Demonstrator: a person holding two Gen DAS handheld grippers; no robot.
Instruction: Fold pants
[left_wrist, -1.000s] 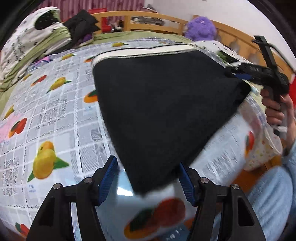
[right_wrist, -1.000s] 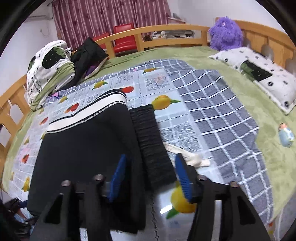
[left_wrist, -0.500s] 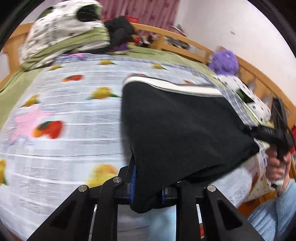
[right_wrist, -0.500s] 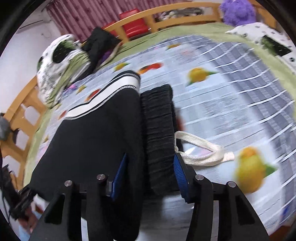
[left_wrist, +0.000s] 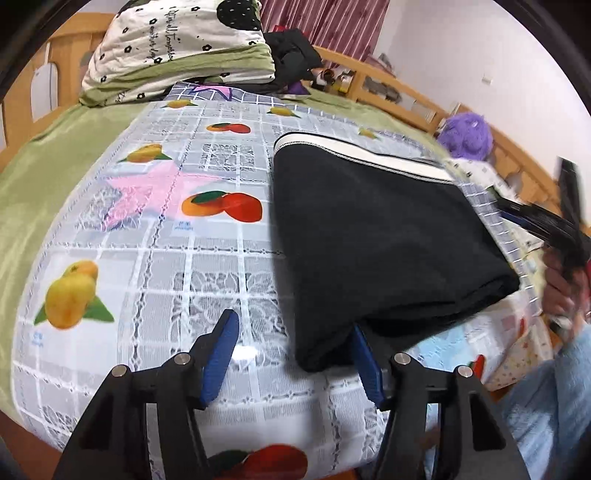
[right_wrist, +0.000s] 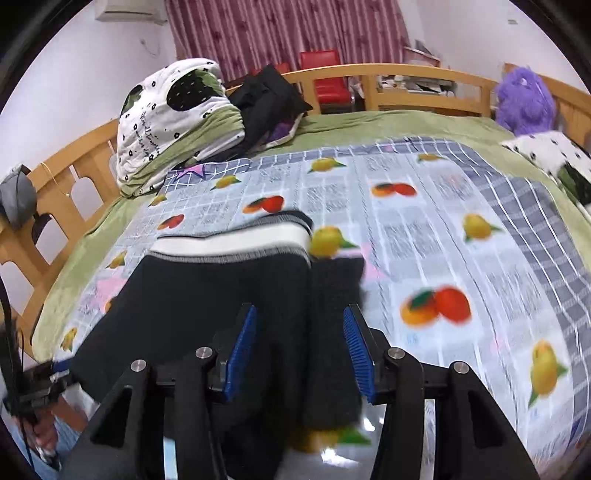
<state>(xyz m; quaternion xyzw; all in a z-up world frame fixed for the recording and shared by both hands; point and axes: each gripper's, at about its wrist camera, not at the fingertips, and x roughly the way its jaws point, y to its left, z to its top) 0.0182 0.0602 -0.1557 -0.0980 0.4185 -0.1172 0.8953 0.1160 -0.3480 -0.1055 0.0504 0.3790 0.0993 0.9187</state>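
The black pants (left_wrist: 380, 236) lie folded on the fruit-print cloth, with a white-striped waistband (left_wrist: 354, 151) at the far end. My left gripper (left_wrist: 291, 354) is open at the near corner of the pants; its right finger touches the fabric edge. In the right wrist view the pants (right_wrist: 207, 302) lie below my right gripper (right_wrist: 299, 347), which is open over the fabric, with a ribbed black cuff (right_wrist: 336, 332) between its fingers. The right gripper also shows in the left wrist view (left_wrist: 543, 225), held in a hand.
A folded quilt (right_wrist: 173, 122) and dark clothes (right_wrist: 273, 99) lie at the head of the bed. A purple plush toy (right_wrist: 524, 99) sits by the wooden rail (right_wrist: 413, 74). A spotted pillow (right_wrist: 554, 155) lies at right. The bed edge is close below the left gripper.
The left gripper was shut on the near pants corner half a second ago and is now open. Both grippers have swung, the right one moving further over the fabric.
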